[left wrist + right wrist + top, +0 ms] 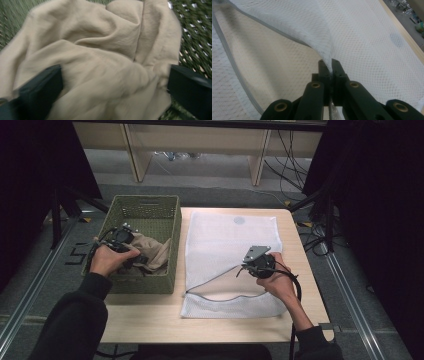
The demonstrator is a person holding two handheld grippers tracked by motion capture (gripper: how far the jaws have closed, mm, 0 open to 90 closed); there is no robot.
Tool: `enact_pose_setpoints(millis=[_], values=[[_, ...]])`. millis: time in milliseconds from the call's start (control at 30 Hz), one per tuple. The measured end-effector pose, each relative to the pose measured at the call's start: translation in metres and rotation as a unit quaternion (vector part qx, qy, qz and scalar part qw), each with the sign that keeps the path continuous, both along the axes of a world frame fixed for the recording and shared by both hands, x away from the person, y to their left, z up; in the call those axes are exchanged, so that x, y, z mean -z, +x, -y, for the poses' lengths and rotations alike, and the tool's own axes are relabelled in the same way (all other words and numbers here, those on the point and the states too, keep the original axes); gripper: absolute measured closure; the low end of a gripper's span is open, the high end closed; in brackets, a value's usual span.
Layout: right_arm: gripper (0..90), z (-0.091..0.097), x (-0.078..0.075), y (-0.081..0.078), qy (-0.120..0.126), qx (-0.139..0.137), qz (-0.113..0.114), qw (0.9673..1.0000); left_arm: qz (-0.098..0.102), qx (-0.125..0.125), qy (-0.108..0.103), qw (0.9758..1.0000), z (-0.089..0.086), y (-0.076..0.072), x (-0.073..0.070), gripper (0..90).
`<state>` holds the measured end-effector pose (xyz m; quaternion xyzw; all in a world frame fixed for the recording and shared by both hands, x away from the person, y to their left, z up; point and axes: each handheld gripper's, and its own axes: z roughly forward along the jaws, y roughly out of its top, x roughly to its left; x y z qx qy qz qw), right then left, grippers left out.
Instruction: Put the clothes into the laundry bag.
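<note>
- so the left gripper (131,251) is down inside the green woven basket (142,206), which sits off the left edge of the desk (160,325), right up against it
- its jaws are spread wide, one on each side of the crumpled beige cloth (100,62) in the left gripper view, pads not squeezing it as far as I can tell (picture's a bit blurry)
- that beige cloth is bunched up on the basket floor, more toward the near right corner of the basket in the high view
- the white mesh laundry bag (225,240) lies flat on the desk, running from the far edge down toward the near edge, covering most of the middle and right part
- the right gripper (248,266) sits over the near half of the bag, close to the desk's right edge
- its jaws are pinched tight together on the bag's top layer right by the grey zipper edge (234,65), lifting the mesh into a little tent
- under that lifted flap you can see into the bag's open mouth, with the wood showing through the lower layer
- both hands are wrapped around the gripper bodies, dark sleeves coming in from the near edge
</note>
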<state>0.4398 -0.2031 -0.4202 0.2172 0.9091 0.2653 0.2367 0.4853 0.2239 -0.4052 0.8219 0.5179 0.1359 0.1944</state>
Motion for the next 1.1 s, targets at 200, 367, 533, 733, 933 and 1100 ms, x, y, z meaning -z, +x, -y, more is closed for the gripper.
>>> enact_pose_setpoints(millis=[200,367,533,733,933,1100], values=[[89.2,0.0,0.0,0.0,-0.005,-0.004,-0.001,1.0,-0.013,-0.015,0.067,0.9975,0.001,0.01,0.008,6.1],[89.2,0.0,0.002,0.0,-0.009,-0.004,-0.001,1.0,-0.001,-0.034,0.049,0.9982,-0.015,0.007,0.005,12.8],[89.2,-0.001,0.003,0.0,-0.013,-0.009,0.0,0.9999,0.015,-0.035,0.046,0.9982,-0.02,0.0,0.001,15.2],[89.1,-0.002,0.003,0.0,-0.016,-0.01,0.007,0.9998,-0.026,-0.062,0.015,0.9976,-0.026,0.012,0.022,5.8],[89.1,-0.001,0.003,-0.001,-0.011,-0.003,0.001,0.9999,-0.051,-0.039,0.034,0.9974,-0.023,0.025,0.033,9.6],[89.1,-0.001,0.002,-0.001,-0.012,-0.007,0.002,0.9999,-0.044,-0.018,0.042,0.998,-0.017,0.025,0.033,44.3]])
